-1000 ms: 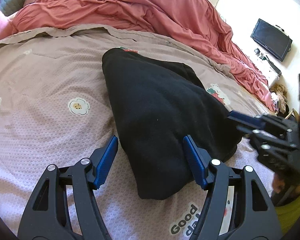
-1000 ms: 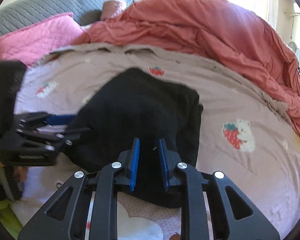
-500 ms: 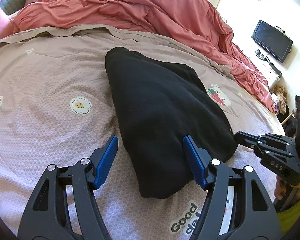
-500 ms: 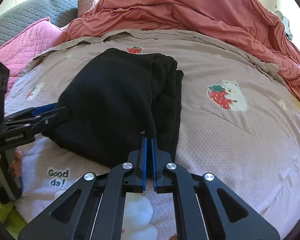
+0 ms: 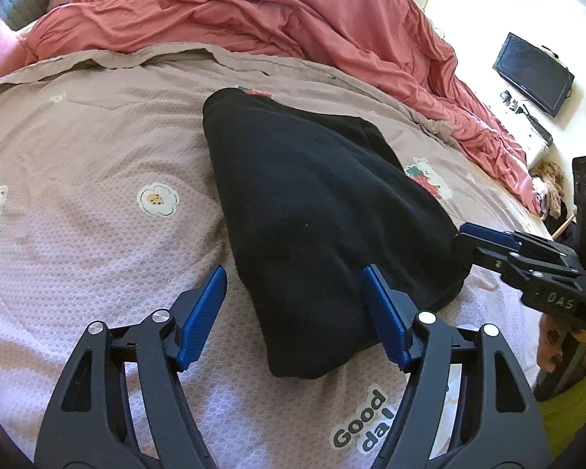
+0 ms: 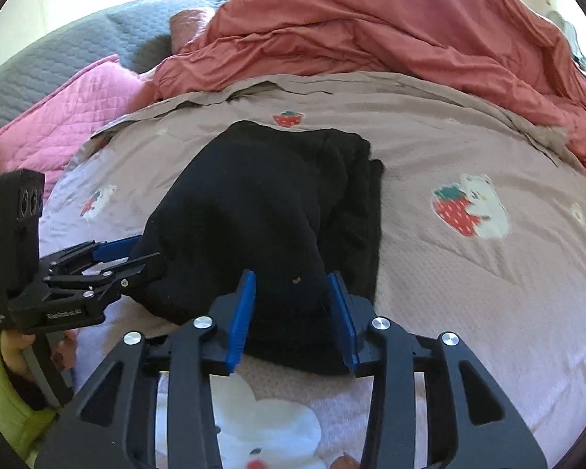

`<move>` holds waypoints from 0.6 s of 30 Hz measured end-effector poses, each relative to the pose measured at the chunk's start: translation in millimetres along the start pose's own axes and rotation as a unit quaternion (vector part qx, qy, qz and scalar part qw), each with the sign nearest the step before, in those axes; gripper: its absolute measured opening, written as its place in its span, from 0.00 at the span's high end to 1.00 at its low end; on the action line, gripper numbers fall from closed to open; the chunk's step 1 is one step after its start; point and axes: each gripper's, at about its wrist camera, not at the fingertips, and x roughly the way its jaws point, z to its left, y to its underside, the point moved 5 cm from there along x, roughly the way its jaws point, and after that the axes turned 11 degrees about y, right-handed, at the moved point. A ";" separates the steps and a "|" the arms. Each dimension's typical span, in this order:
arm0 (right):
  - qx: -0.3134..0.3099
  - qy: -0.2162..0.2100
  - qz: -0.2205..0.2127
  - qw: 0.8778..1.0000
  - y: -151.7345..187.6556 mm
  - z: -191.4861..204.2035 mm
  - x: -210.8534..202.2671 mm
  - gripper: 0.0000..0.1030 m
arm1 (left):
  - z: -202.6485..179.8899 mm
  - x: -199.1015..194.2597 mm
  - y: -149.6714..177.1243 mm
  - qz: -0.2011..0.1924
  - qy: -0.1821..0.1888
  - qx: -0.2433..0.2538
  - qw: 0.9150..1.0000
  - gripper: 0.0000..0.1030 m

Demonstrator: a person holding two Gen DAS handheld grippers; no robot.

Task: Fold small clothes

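A black folded garment (image 5: 316, 211) lies on the pinkish-brown bedspread (image 5: 78, 164); it also shows in the right wrist view (image 6: 254, 211). My left gripper (image 5: 295, 312) is open, its blue pads straddling the garment's near corner. My right gripper (image 6: 293, 308) is open, its blue pads on either side of the garment's near edge. In the left wrist view the right gripper (image 5: 484, 240) sits at the garment's right corner. In the right wrist view the left gripper (image 6: 125, 254) sits at its left corner.
A rumpled red duvet (image 5: 277, 11) fills the far side of the bed. A pink pillow (image 6: 62, 125) and grey headboard (image 6: 58, 58) are at the left. A black monitor (image 5: 533, 74) stands on a surface to the right.
My right gripper was shut on the garment's edge half a second ago and has opened. The garment has settled flat. My left gripper has stayed open in place.
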 end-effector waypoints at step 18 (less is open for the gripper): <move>-0.042 -0.035 0.039 0.998 14.1 7.3 16.6 0.85 | 2.6 2.8 5.0 0.035 0.008 -0.016 0.999 0.48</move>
